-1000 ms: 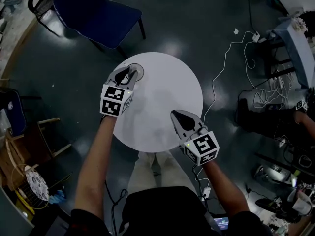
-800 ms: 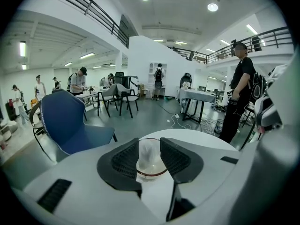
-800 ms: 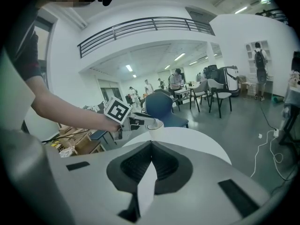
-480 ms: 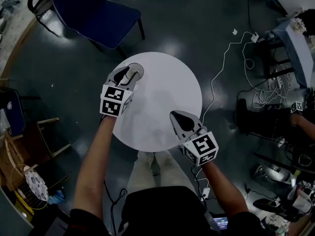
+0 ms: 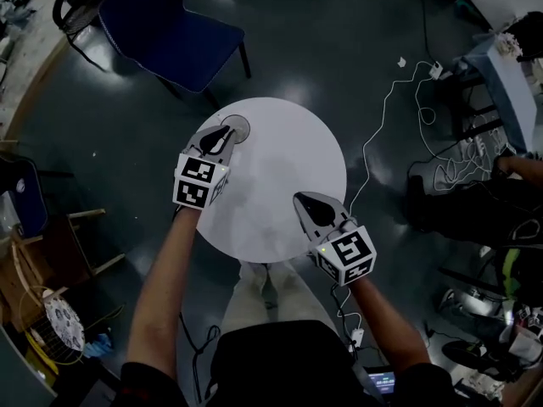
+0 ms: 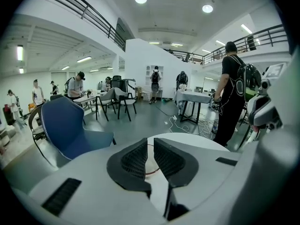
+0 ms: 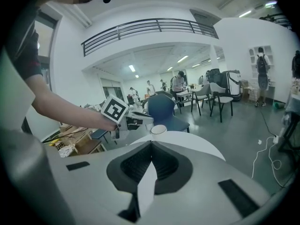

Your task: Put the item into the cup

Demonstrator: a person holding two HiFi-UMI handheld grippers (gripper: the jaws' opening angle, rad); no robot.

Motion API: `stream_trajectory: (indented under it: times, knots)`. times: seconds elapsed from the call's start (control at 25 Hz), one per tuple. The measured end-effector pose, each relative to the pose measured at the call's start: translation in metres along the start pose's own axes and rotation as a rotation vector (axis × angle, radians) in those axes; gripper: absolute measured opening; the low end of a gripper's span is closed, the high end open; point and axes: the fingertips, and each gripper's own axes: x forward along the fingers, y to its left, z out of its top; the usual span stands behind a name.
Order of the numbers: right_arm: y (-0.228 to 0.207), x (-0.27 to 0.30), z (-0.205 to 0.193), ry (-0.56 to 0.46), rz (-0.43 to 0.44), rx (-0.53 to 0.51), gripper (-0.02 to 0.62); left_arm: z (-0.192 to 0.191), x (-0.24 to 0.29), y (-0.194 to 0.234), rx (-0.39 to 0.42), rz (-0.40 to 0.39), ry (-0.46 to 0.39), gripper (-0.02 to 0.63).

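Observation:
A small pale cup point(image 5: 237, 126) stands at the far left rim of the round white table point(image 5: 288, 159). My left gripper point(image 5: 226, 131) hovers just short of it, and its jaws have just been closing; a narrow gap remains with nothing between them. Through that gap in the left gripper view point(image 6: 151, 142) I see the cup's rim point(image 6: 153, 171) below. No item shows in any view; the cup's inside is hidden. My right gripper point(image 5: 301, 197) rests shut and empty over the table's near right part. In the right gripper view point(image 7: 151, 144) the cup point(image 7: 158, 129) stands beyond, beside the left gripper point(image 7: 133, 118).
A blue chair point(image 5: 170, 24) stands just past the table on the far left. A white cable point(image 5: 382, 125) trails over the floor at the right. In the left gripper view a person in black point(image 6: 232, 93) stands close to the table's right side.
My left gripper has drawn back a little from the cup toward me. The right gripper has stayed where it was.

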Motion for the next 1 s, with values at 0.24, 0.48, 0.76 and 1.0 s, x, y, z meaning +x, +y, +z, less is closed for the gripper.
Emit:
stream_trajectory:
  times: [0.24,0.48,0.76,1.0]
  knots:
    - [0.011,-0.013,0.025,-0.041,-0.009,-0.025,0.017,0.012,-0.03,-0.018,-0.033,0.005,-0.037,0.021]
    - [0.024,-0.037,0.048,-0.084,-0.011,-0.042,0.017,0.04,-0.068,-0.041,0.011,-0.005,-0.074,0.017]
    - [0.038,-0.057,0.072,-0.112,-0.002,-0.096,0.017,0.068,-0.117,-0.055,0.022,0.006,-0.136,0.015]
    - [0.059,-0.065,0.096,-0.133,0.0,-0.154,0.017,0.083,-0.162,-0.067,0.071,0.024,-0.19,0.015]
